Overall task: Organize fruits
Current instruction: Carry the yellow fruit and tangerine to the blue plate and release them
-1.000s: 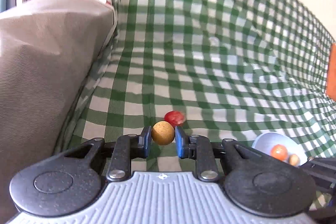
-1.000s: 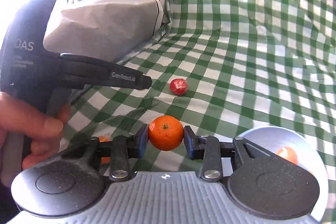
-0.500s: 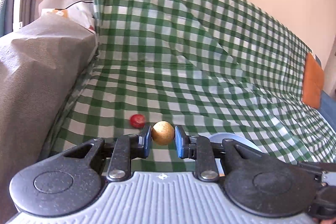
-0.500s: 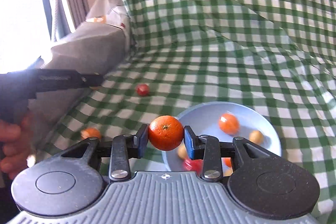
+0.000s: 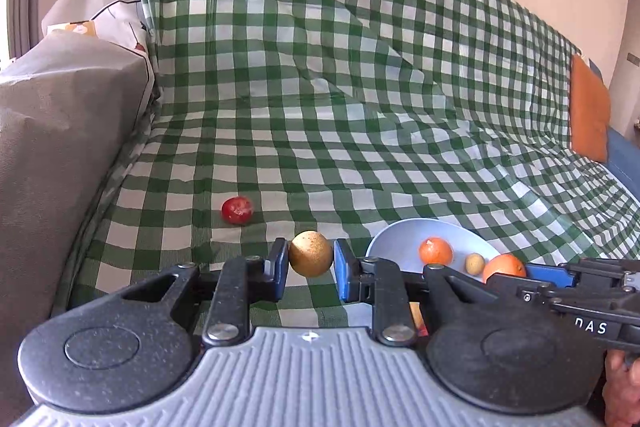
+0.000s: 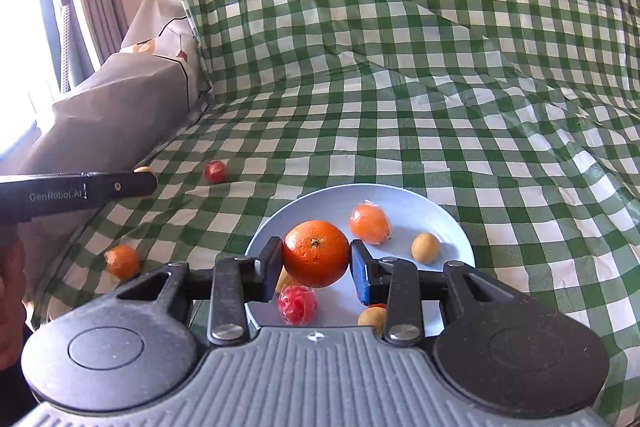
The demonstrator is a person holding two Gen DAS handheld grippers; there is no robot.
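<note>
I am in the carrying step: both tongs have a fruit and I am bringing them to the plate (image 6: 448,223). My right tongs (image 6: 316,261) are clamped on the orange (image 6: 316,253), and it hangs right over the near left part of the plate. My left tongs (image 5: 310,263) are clamped on a small brown ball fruit (image 5: 311,253), and that one is over the green check cloth (image 5: 360,107), just left of the plate. The plate sits on the cloth, which seems to cover a sofa, not a table. It already has an orange fruit in wrap (image 6: 370,223), a little tan fruit (image 6: 425,247) and a red one (image 6: 298,305) near my tongs. Next I think I should lower the orange a bit and let go over a bare spot, so it does not bump the red fruit under it or roll off the rim. Then I should slide the left tongs to the right over the plate and drop the brown fruit too. Two fruits are not yet picked up: a red one (image 6: 215,171) far on the left and an orange one (image 6: 122,261) near on the left. The soft cloth may let round fruit roll, so I would go slow.
</note>
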